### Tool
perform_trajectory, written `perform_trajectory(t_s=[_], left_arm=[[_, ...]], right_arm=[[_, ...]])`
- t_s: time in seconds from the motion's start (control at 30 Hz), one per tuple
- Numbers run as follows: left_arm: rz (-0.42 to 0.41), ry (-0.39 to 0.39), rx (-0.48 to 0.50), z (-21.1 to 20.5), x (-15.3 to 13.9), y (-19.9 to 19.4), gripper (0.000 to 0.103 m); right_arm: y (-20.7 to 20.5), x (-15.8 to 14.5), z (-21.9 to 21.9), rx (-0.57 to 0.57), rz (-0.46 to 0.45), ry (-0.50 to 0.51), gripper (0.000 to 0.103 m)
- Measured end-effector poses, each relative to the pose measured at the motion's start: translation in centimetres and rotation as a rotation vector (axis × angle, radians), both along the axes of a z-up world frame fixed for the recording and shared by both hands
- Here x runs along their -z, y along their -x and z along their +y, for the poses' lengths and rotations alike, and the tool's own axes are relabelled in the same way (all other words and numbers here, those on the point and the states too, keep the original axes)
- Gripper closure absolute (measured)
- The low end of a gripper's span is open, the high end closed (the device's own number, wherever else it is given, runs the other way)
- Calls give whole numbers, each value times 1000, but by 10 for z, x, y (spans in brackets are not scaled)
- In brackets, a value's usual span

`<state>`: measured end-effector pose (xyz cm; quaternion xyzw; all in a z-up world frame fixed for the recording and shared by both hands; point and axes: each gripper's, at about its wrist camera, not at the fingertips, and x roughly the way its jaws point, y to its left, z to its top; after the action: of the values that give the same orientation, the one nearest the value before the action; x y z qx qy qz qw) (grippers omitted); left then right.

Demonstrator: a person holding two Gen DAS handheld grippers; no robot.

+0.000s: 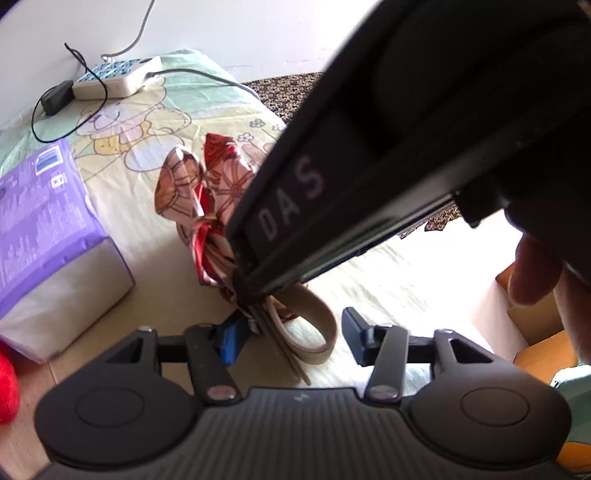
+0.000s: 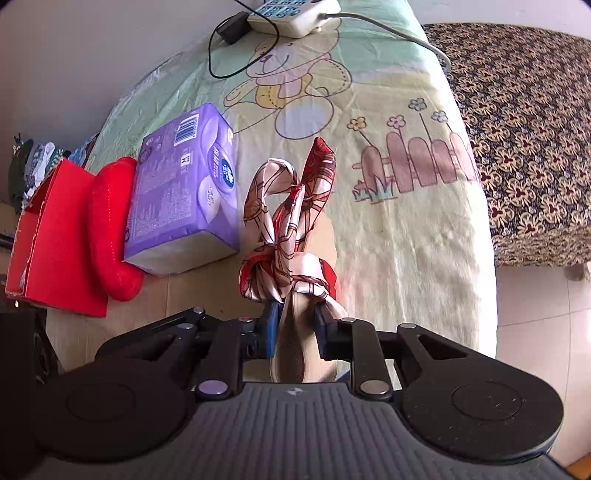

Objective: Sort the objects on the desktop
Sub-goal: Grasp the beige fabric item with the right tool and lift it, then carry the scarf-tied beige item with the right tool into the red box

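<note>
Right gripper (image 2: 295,332) clamped on beige strap (image 2: 291,350) (scarf-tied)

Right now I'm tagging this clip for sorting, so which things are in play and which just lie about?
In play: beige strap tied with a patterned scarf, clamped in the right gripper; left gripper open around it.

Lying about: purple tissue pack, red box, power strip, cartoon cloth.

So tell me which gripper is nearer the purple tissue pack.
Left, as far as the views show. The left gripper sits open just right of the purple tissue pack; the right gripper, shut on the beige strap, is farther right.
</note>
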<state>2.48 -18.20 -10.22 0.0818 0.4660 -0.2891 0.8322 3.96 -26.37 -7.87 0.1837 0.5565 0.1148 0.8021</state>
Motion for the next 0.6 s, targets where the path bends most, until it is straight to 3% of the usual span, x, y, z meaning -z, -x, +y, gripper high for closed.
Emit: perform_trajectory(t_s=[0.03, 0.07, 0.17, 0.2, 0.3, 0.43, 0.6], left_arm=[[-4, 12, 3, -1, -1, 3, 12], [-28, 12, 2, -3, -4, 6, 13], [-93, -49, -15, -4, -5, 7, 43], [-92, -50, -22, -1, -3, 4, 62], [-66, -13, -31, 11, -1, -2, 62], [-88, -38, -34, 8, -2, 2, 67], [-98, 1, -41, 18, -26, 17, 68]], right_arm=[[2, 2, -3, 22, 4, -18, 80], [3, 3, -4, 38, 8, -33, 80], [7, 3, -5, 63, 5, -44, 80], [8, 4, -5, 71, 4, -47, 80], [12, 6, -9, 104, 5, -74, 81], [17, 8, -9, 133, -2, -106, 81], [27, -6, -8, 142, -47, -118, 82]])
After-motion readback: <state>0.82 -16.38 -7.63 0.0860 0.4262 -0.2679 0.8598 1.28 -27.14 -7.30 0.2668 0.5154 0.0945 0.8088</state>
